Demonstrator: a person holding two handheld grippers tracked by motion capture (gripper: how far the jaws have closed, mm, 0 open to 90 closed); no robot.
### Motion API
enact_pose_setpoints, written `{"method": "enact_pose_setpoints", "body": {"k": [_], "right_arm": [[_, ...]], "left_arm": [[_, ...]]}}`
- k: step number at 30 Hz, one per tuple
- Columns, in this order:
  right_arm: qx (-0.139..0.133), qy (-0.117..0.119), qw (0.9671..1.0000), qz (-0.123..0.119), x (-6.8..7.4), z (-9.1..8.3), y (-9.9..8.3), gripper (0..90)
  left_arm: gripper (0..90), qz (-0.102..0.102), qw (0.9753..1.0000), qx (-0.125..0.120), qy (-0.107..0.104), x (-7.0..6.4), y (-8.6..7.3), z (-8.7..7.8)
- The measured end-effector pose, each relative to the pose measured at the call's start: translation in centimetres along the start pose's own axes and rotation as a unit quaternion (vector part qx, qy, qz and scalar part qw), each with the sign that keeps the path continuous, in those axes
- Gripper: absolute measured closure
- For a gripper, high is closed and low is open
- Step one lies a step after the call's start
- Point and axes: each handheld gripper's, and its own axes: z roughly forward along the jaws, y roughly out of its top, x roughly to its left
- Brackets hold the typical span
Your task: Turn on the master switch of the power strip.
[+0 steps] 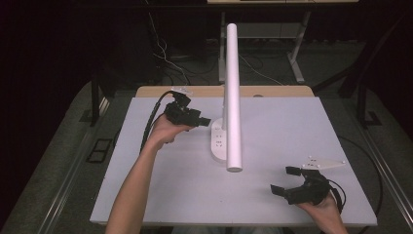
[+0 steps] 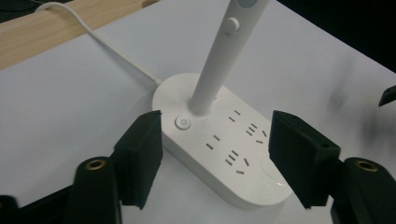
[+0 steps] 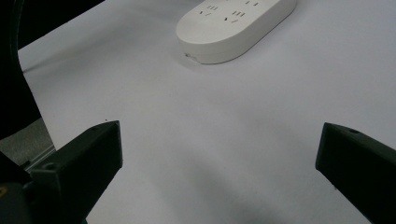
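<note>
The surface (image 1: pixel 272 146) is a plain pale grey-white sheet with no pattern, and a strip of light wood (image 1: pixel 204 91) shows along its far edge. On it, the lamp base (image 2: pixel 224 144) is glossy white, marked with small dark socket slots and a grey power symbol on a round button (image 2: pixel 183 123). Its stem (image 1: pixel 233 92) and cord (image 2: pixel 107 46) are white too. The left tongs (image 2: pixel 215 158) and right tongs (image 3: pixel 219 172) are matt black, the left with brass-coloured screw inserts. The floor (image 1: pixel 63 161) around is dull grey.
</note>
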Motion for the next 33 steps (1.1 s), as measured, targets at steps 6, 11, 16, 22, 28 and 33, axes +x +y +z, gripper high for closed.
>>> {"method": "enact_pose_setpoints", "body": {"k": [6, 11, 16, 22, 28, 33], "right_arm": [[0.0, 0.0, 1.0, 0.0, 0.0, 0.0, 0.0, 0.1], [0.0, 0.001, 1.0, 0.0, -0.1, 0.0, 0.0, 0.1], [0.002, 0.001, 1.0, -0.001, 0.0, 0.0, 0.0, 0.1], [0.003, 0.0, 1.0, -0.001, 0.0, 0.0, 0.0, 0.1], [0.001, 0.001, 1.0, -0.002, 0.0, 0.0, 0.0, 0.1], [0.0, -0.001, 1.0, -0.001, -0.1, -0.1, -0.1, 0.1]], "left_arm": [[42.8, -0.003, 0.9999, -0.01, 0.0, 0.4, -0.1, 0.8], [52.5, -0.01, 0.9998, -0.018, 0.0, 0.8, -0.2, 1.3], [60.9, -0.021, 0.9995, -0.024, 0.0, 1.1, -0.4, 1.8], [81.7, -0.033, 0.9992, -0.025, -0.001, 1.3, -0.6, 2.7], [89.2, -0.041, 0.999, -0.016, 0.002, 1.3, -0.8, 4.2], [89.3, -0.046, 0.9988, -0.015, 0.006, 1.3, -0.9, 4.9]]}}
